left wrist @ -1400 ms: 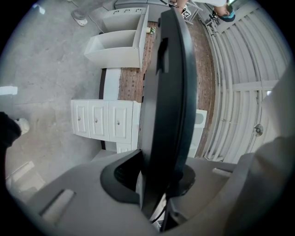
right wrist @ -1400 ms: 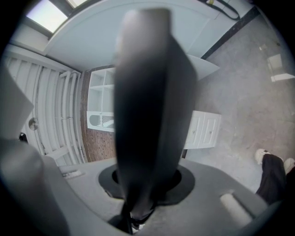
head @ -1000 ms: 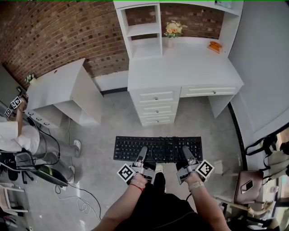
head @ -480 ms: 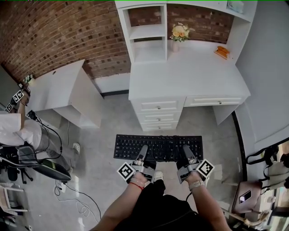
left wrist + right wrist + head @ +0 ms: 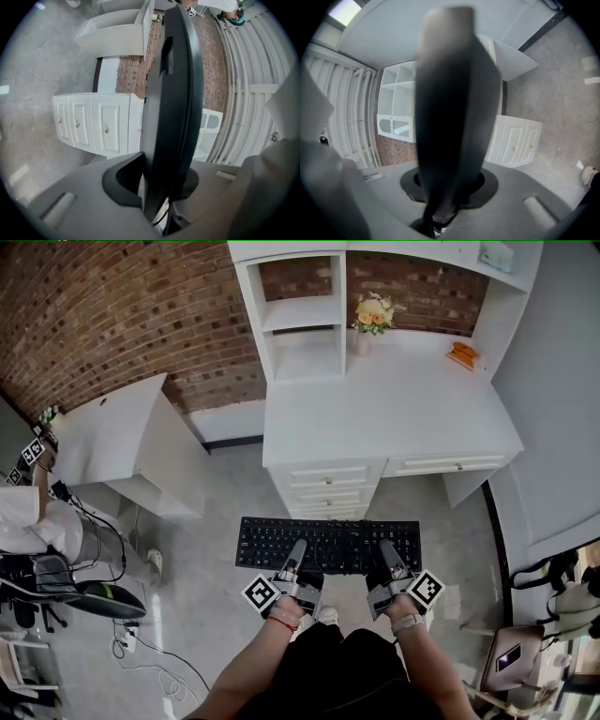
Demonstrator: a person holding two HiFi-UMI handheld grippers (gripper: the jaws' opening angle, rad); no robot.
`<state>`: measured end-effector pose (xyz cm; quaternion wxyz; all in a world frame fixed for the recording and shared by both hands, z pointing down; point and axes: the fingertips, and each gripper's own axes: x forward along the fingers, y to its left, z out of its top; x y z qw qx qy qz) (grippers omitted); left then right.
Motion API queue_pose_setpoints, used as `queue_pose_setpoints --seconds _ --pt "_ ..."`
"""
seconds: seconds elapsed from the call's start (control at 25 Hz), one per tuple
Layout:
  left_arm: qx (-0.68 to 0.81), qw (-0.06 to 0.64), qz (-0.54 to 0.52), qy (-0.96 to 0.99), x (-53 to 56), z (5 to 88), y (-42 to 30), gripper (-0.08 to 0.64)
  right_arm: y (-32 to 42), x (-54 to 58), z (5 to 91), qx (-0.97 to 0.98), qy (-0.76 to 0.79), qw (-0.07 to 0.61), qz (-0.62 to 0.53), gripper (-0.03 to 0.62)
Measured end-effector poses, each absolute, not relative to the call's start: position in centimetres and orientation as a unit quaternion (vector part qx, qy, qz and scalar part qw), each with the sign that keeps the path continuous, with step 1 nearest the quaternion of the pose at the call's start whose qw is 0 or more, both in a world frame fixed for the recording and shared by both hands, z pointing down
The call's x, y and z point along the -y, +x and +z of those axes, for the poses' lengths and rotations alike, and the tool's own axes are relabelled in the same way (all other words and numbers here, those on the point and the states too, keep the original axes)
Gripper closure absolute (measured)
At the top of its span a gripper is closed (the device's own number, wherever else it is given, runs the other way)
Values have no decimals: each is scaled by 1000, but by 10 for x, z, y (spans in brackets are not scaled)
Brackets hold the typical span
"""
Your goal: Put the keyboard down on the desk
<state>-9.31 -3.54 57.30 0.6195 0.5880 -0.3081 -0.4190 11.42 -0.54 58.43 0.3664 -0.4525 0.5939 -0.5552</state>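
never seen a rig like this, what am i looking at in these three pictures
No robot: a person holds a two-jaw gripper in each hand. The wide picture is from a camera on the person's head, looking down. The left gripper and right gripper each clamp the near edge of a flat black computer keyboard, carried above the grey floor. The other two pictures come from cameras riding on the grippers, so the keyboard looms edge-on. Ahead stands a white desk with a flower vase.
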Motion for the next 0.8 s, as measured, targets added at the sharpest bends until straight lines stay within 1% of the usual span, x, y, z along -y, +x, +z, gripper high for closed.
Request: queue_pose_setpoints --seconds 0.6,0.8 --pt "312 632 -422 570 64 579 -84 485 123 35 586 -589 -455 363 -561 512" --pt "315 631 -431 563 79 579 -84 485 124 54 589 -592 -454 350 -566 512"
